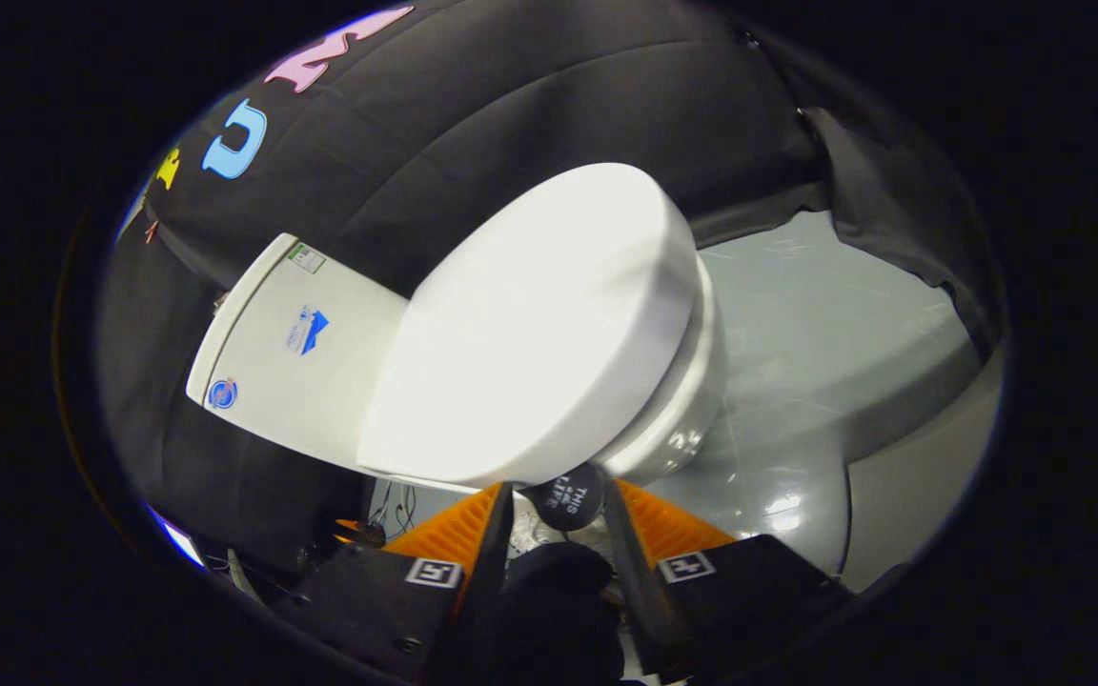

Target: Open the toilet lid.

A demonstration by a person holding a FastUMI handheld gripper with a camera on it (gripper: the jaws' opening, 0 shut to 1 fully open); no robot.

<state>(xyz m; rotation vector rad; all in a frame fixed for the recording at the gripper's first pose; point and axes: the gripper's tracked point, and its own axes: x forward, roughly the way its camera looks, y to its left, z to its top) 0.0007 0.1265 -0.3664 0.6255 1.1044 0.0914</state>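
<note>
The white toilet lid [530, 324] lies shut over the bowl [687, 400], and the whole toilet looks tilted from here. The white tank [292, 353] with stickers stands behind the lid, against the black cloth wall. My gripper [557, 488] is open, its two fingertips right at the lid's near side rim. A dark round object [570, 497] shows in the gap between the fingertips, just under the rim; I cannot tell what it is. Neither finger presses on the lid.
A glossy grey floor [797, 362] spreads beyond the bowl. Black cloth hangs behind the toilet and along the far side of the floor. Some cables [396, 505] lie low beside the tank, near one finger.
</note>
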